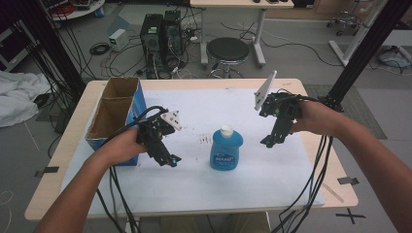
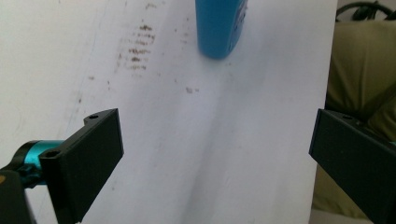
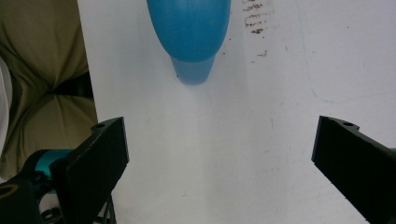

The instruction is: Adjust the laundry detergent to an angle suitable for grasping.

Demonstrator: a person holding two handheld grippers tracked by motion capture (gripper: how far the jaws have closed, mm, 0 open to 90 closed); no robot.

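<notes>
Jaws, left: spread wide with nothing between them; in the left gripper view only white sheet shows between the two black jaws, the bottle ahead of them.
Jaws, right: likewise parted and empty, aimed down at the sheet with the bottle's base ahead of them.
Left gripper point(image 1: 171, 158): hangs above the sheet toward the table's left edge, just beside the box and near the bottle's left side.
Right gripper point(image 1: 268, 141): held up near the table's right edge, tilted in toward the bottle from the other side.
Blue bottle point(image 1: 226, 149): lies flat near the middle of the table on the white sheet point(image 1: 272, 184), white cap toward the far edge, apart from both grippers.
Why so, by my guess: the grippers flank the bottle, which suits a grab from either side; lying flat, it offers its broad face up and narrow sides to the jaws.
Cardboard box point(image 1: 112, 109): open-topped, blue-sided, along the left edge; probably within easy reach for putting things in.
Writing: a white-lettered label on the bottle's front, too blurred to read; small dark print marks point(image 1: 204, 140) on the sheet, unreadable as well.
</notes>
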